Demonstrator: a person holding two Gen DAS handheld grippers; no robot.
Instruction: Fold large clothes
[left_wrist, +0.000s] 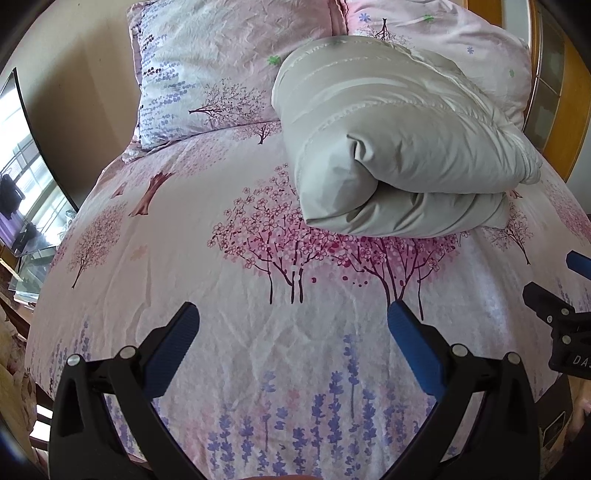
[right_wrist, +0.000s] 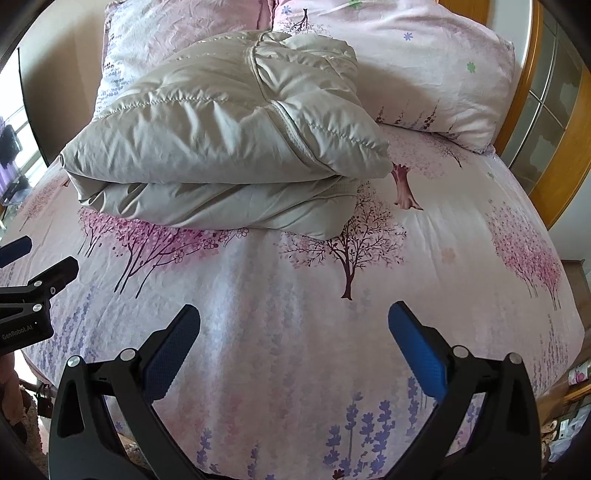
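Folded grey padded jacket (left_wrist: 399, 147) (right_wrist: 221, 147) — lying on the floral bed (left_wrist: 258, 332) (right_wrist: 443, 277), well ahead of both sets of jaws. Left gripper (left_wrist: 293, 325) and right gripper (right_wrist: 293, 325) — jaws spread wide, holding nothing. Pillows (left_wrist: 207, 62) (right_wrist: 424, 66) lie beyond the jacket.

The folded grey jacket (right_wrist: 221, 122) is puffy stitched cloth with a soft shine, smooth and a bit crinkly; the bed sheet (left_wrist: 258, 332) is thin matt cloth, lightly wrinkled, printed with pink trees and purple flowers; the pillows (left_wrist: 207, 66) wear the same kind of cloth, more creased. The left gripper (left_wrist: 293, 317) and the right gripper (right_wrist: 293, 317) look like matt black plastic with shiny round metal pins; their blue pads (right_wrist: 417, 354) have a bumpy, dotted, rubbery face. The headboard (right_wrist: 528, 122) is glossy orange-brown wood.
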